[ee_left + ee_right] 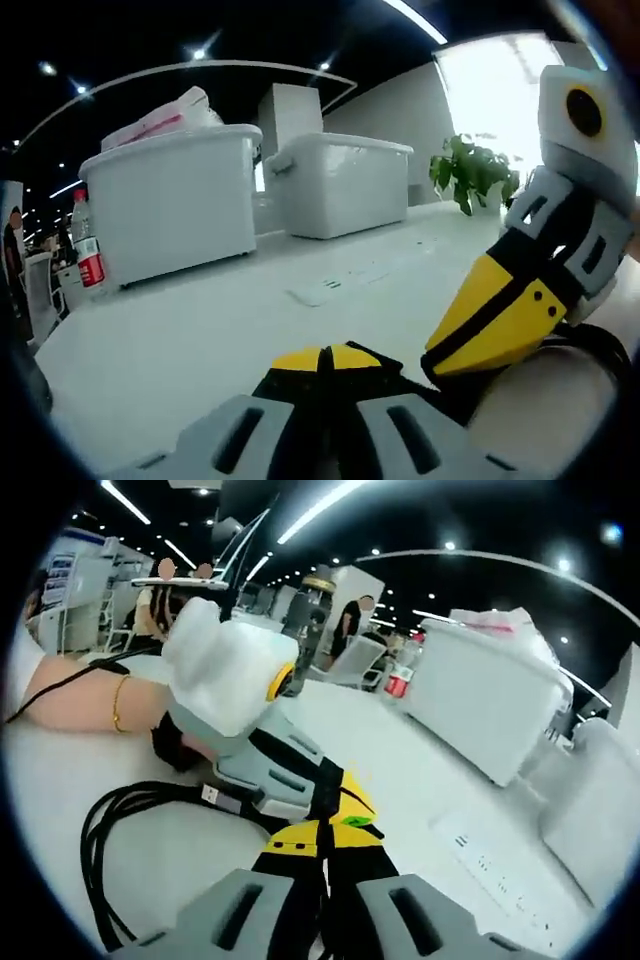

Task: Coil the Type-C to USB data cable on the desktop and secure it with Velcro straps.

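- Your left gripper (322, 358): yellow-tipped jaws pressed together at the bottom of the left gripper view, nothing visible between them. In the right gripper view it enters from the left (345, 805), its tips meeting those of your right gripper.
- Your right gripper (318, 842): jaws together in the right gripper view, tips against the left gripper's; whether they pinch the cable you cannot tell. In the left gripper view it comes in from the right (500, 320), yellow tip slanting down toward the desk.
- Data cable (110, 840): black, several loops lying on the desktop to the left of your grippers in the right gripper view; a USB plug (212, 795) lies just beside the left gripper's body. In the left gripper view a black loop (600, 350) shows under the right gripper.
- Your forearm (90, 700): resting on the desk behind the left gripper, a thin gold bracelet (118, 704) at the wrist.
- Desktop (180, 340): white, with a white power strip (345, 282) lying flat further out.
- Storage bins: two white lidded ones, the larger (170, 205) to the left, the smaller (340, 185) beside it.
- Bottle (88, 245): red label, standing left of the larger bin.
- Potted plant (472, 172): green, at the far right near the bright window.
- People (350, 620): in the background of the right gripper view.
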